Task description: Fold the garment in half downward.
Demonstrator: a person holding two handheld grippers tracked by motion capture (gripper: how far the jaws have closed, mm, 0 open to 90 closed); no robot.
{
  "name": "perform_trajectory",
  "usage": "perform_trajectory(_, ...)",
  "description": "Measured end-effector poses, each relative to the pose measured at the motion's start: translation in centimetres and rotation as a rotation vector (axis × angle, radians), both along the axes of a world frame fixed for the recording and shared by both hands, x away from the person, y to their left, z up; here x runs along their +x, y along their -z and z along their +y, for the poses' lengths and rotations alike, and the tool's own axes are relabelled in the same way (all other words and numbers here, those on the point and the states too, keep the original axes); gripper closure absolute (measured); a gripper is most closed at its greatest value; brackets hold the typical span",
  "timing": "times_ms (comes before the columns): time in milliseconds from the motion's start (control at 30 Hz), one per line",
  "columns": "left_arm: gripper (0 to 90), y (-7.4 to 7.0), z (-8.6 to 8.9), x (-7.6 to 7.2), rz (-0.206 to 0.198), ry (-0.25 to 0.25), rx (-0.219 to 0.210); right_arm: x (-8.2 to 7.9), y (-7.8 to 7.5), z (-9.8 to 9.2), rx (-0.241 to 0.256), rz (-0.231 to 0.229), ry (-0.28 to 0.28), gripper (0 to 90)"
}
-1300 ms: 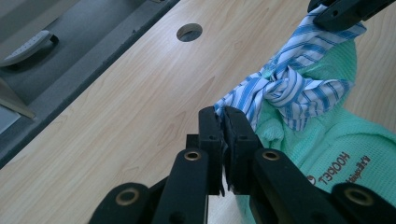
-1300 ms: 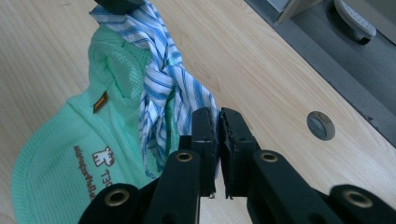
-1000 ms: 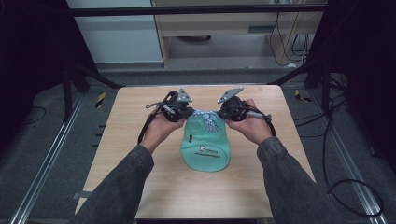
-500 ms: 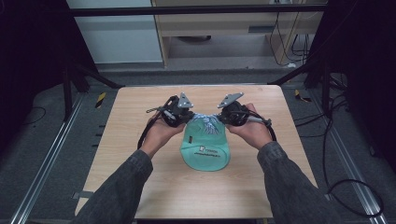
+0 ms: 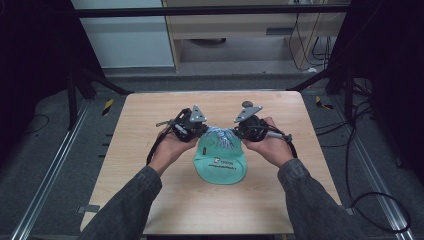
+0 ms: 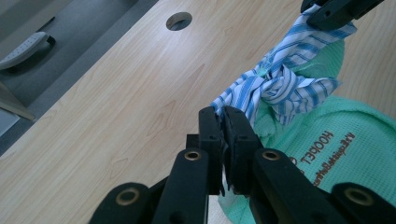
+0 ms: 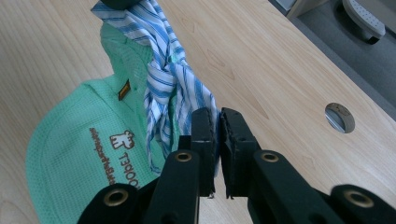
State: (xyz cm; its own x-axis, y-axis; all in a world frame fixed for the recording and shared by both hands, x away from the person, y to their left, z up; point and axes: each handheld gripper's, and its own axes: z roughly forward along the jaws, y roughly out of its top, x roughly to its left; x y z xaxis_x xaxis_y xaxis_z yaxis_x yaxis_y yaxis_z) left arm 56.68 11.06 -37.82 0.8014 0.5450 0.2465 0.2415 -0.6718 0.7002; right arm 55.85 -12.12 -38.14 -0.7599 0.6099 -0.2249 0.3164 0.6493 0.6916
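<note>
Left hand-held gripper (image 6: 222, 140) clamped on striped cloth (image 6: 280, 84) end, right hand-held gripper (image 7: 217, 140) on opposite end: pulling apart, likely tightening knot closing green bag (image 5: 221, 162) on tabletop (image 5: 135, 145).

Light wooden table (image 5: 150, 200), round cable hole (image 5: 247, 104) at far edge; green mesh bag (image 5: 221, 162) lying mid-table.

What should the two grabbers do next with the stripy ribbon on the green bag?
Probably pull gently apart. The left gripper and right gripper each pinch one end of the striped cloth, whose knot atop the green bag looks loose, so pulling outward should tighten it.
</note>
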Motion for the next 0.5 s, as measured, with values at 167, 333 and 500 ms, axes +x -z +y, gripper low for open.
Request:
perform_trajectory(167,86.7,0.1,0.3,-0.5,-0.003,0.005,-0.005,-0.3,-0.1,0.1,-0.005,-0.001,-0.01,84.3)
perform_trajectory(333,86.5,0.1,0.6,-0.8,-0.004,0.009,-0.004,-0.7,-0.2,0.4,-0.009,-0.004,-0.023,84.2)
perform_trajectory(500,86.5,0.3,0.9,-1.1,-0.001,0.012,-0.008,-1.2,0.0,0.7,-0.01,-0.004,-0.034,84.2)
